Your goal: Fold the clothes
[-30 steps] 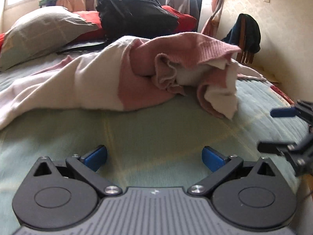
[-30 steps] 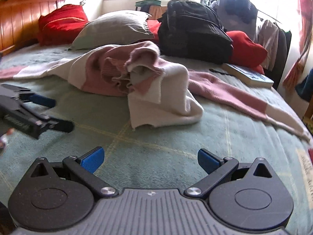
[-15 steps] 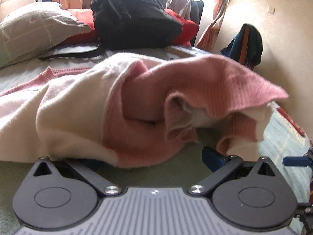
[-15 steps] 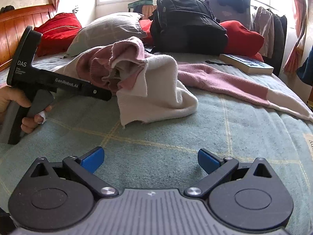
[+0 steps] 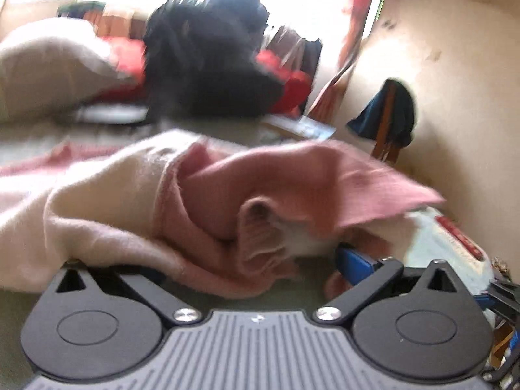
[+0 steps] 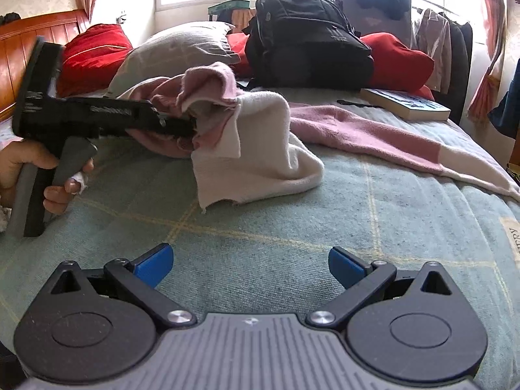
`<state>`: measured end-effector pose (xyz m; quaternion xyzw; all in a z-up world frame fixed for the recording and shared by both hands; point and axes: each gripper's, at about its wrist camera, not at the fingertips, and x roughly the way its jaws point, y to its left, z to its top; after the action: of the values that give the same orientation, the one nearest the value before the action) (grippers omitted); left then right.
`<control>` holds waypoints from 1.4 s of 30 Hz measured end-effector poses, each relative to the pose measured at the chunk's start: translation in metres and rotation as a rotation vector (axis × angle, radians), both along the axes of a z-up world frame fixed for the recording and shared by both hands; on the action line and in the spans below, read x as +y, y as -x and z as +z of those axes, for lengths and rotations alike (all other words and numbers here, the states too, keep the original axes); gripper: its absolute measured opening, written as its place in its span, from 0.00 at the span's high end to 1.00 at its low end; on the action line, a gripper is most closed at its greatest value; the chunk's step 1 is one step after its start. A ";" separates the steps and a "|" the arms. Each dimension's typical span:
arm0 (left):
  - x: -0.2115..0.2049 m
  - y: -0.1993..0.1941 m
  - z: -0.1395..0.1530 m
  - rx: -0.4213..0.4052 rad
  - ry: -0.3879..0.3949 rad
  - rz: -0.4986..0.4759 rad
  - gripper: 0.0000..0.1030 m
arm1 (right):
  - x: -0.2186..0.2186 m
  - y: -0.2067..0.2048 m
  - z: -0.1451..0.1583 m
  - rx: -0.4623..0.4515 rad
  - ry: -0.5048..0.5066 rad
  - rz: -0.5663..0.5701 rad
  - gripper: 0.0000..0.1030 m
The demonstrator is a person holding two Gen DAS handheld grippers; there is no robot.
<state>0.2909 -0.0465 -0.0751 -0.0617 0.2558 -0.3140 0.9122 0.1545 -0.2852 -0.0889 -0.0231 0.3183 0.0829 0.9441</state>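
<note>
A pink and cream sweater lies crumpled on the green bedspread; one sleeve stretches to the right. In the left wrist view the sweater fills the middle. My left gripper is open with its jaws pushed into the folds; the left finger is hidden under cloth, the right blue pad shows. The right wrist view shows the left gripper with its tips buried in the bunched cloth. My right gripper is open and empty, low over the bedspread, short of the sweater.
A black backpack, a grey pillow and red cushions sit at the head of the bed. A book lies at the right. A chair with dark clothes stands by the wall.
My left gripper has moved forward from open bedspread into the sweater's folds. My right gripper has stayed almost still and open.
</note>
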 end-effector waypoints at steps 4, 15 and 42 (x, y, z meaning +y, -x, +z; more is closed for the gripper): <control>0.006 0.025 0.018 -0.120 -0.004 -0.020 0.01 | 0.005 0.003 0.006 -0.009 -0.014 0.037 0.00; 0.049 0.060 0.065 -0.203 0.072 0.003 0.01 | 0.033 0.012 0.016 -0.031 0.000 0.106 0.00; 0.131 0.097 -0.019 0.203 0.074 0.097 0.01 | 0.041 0.040 0.021 -0.019 -0.007 0.122 0.00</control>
<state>0.1934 0.0842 -0.0941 -0.1390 0.3318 -0.2709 0.8929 0.1142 -0.2438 -0.0678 -0.0398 0.3071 0.1414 0.9403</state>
